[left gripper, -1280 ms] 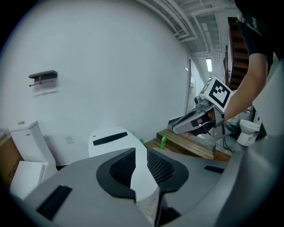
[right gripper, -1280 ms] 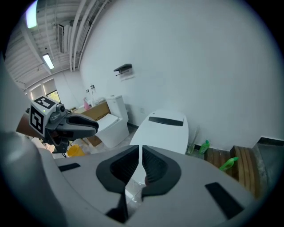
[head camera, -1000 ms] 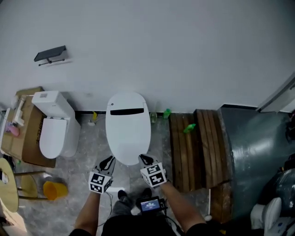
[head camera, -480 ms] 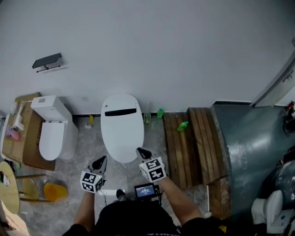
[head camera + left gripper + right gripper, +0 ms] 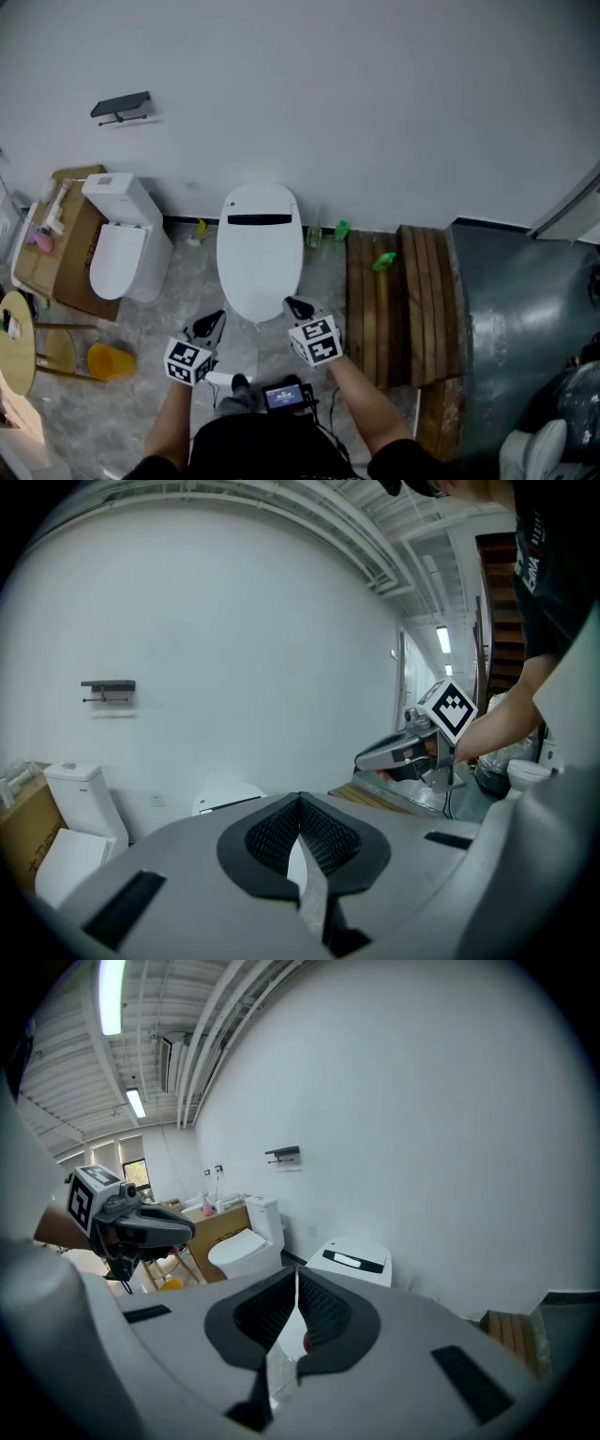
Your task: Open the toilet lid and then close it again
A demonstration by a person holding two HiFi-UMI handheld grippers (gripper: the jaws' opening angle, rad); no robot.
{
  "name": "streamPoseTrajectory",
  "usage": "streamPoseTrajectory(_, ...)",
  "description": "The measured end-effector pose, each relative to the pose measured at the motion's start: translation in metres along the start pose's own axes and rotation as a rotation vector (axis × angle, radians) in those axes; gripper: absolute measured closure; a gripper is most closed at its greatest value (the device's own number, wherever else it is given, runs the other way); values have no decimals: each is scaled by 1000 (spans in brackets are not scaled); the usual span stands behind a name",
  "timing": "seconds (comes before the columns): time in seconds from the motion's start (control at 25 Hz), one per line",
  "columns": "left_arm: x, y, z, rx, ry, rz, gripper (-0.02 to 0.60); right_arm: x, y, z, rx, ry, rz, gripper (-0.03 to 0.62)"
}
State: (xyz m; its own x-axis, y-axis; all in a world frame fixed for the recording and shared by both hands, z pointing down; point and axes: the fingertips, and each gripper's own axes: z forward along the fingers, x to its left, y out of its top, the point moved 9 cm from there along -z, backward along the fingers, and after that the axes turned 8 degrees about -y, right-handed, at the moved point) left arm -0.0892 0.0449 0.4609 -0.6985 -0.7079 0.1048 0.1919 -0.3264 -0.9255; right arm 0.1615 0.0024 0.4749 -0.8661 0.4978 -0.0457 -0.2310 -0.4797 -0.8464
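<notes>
Toilet lid point(image 5: 260, 251) lies flat & shut, dark slot near its back end by the wall point(image 5: 375, 94). Just off the lid's front edge hover the left hand-held gripper point(image 5: 212, 322) and the right hand-held gripper point(image 5: 293, 306), one each side. Both are clenched w/ nothing btwn the jaws (each gripper view shows the pads meeting on air, the lid well beyond them). No contact w/ the lid that I can see. Progress, judged from this alone: lid is down, so either the open-close cycle hasn't begun or it's already finished, can't tell which. If not begun, all of it is left: part the jaws, catch the front lip, lift, then lower. The second toilet point(image 5: 120, 251) at left looks uninvolved
</notes>
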Motion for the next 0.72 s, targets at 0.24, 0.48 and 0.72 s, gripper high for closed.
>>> streamPoseTrajectory(0.24, -21, -6, -19, 6, -4, 10, 572, 11, -4, -13, -5, 8, -34, 574)
streamPoseTrajectory(0.48, -43, -17, -59, -11, -25, 52, 572, 46, -14, -43, -26, -17, -50, 574)
streamPoseTrajectory(0.72, -68, -43, -126, -18, -66, 89, 572, 109, -28, -79, -55, -80, -49, 574)
